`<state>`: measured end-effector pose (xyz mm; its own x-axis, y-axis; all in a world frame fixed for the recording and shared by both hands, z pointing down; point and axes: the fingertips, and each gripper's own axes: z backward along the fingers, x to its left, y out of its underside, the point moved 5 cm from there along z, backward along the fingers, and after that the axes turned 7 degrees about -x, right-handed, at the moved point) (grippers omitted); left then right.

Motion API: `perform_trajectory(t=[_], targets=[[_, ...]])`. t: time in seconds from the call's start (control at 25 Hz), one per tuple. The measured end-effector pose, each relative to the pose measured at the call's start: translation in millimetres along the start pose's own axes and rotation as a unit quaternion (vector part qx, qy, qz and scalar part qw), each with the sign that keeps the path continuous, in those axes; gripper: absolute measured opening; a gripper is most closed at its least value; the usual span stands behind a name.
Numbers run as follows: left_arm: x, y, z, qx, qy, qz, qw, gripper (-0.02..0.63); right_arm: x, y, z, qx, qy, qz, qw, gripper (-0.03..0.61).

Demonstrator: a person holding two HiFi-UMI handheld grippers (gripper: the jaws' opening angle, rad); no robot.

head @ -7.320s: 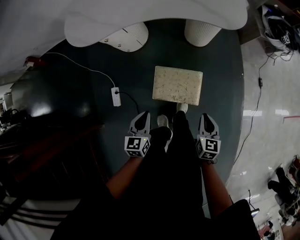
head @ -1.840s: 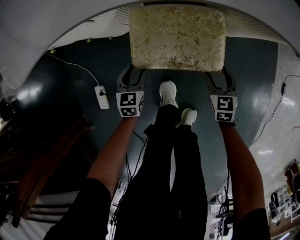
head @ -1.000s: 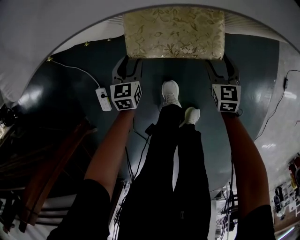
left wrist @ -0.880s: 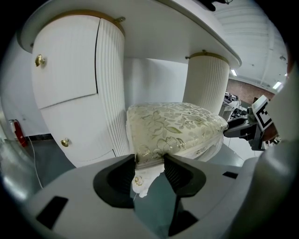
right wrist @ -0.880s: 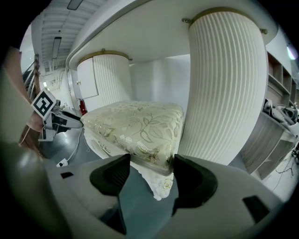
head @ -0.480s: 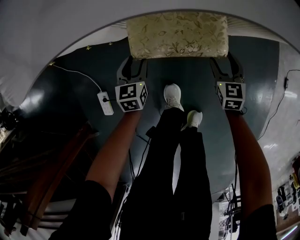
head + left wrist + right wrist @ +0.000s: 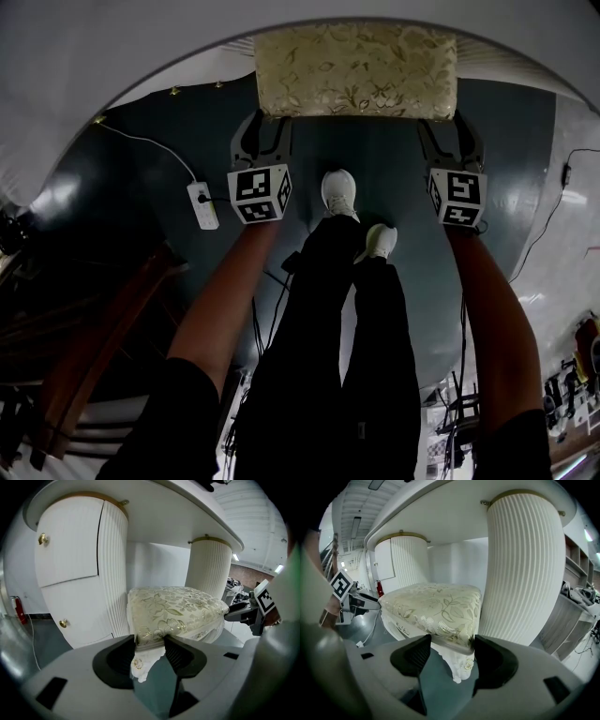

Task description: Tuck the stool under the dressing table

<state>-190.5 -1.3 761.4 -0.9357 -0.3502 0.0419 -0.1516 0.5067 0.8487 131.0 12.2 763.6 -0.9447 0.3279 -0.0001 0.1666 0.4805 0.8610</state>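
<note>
The stool (image 7: 354, 70), a cream and gold floral cushion on white carved legs, stands partly beneath the white dressing table (image 7: 103, 66). In the left gripper view it (image 7: 176, 609) sits between the table's drawer pedestal (image 7: 79, 573) and the fluted column (image 7: 208, 569). My left gripper (image 7: 150, 644) is shut on the cushion's near left corner. My right gripper (image 7: 452, 651) is shut on the near right corner of the stool (image 7: 436, 606), beside a fluted column (image 7: 520, 564). Seen from the head, both grippers (image 7: 262, 128) (image 7: 450, 131) meet the stool's front edge.
A white power strip (image 7: 200, 204) with its cable lies on the dark floor left of my left gripper. The person's white shoes (image 7: 339, 192) stand just behind the stool. Dark wooden furniture (image 7: 84, 347) is at the lower left, and cables (image 7: 562, 178) trail at the right.
Seven seconds ago the stool stood out on the floor with both grippers apart from it. Now both grippers hold its front corners and it sits farther under the table. Nothing has moved in the last second.
</note>
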Motion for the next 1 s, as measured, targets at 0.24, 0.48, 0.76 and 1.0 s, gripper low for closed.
perform_trajectory(t=[0.24,0.48,0.76,1.0], targets=[[-2,2,1,0.001,-0.007,0.008,0.9999,0.201,-2,1,0,0.007,-0.005,0.0,1.0,0.275],[-6,-7,30,-0.005,-0.01,0.043,0.999,0.201,14,-16,31,-0.004,-0.03,-0.012,0.999,0.275],[-47,-46,130,-0.016,0.002,0.028,0.9995,0.201,34,-84,118,-0.052,-0.067,-0.03,0.996,0.275],[-114,-113,208,-0.044,0.034,0.051,0.9972,0.201,44,-161,196,-0.082,-0.065,-0.079,0.991,0.275]])
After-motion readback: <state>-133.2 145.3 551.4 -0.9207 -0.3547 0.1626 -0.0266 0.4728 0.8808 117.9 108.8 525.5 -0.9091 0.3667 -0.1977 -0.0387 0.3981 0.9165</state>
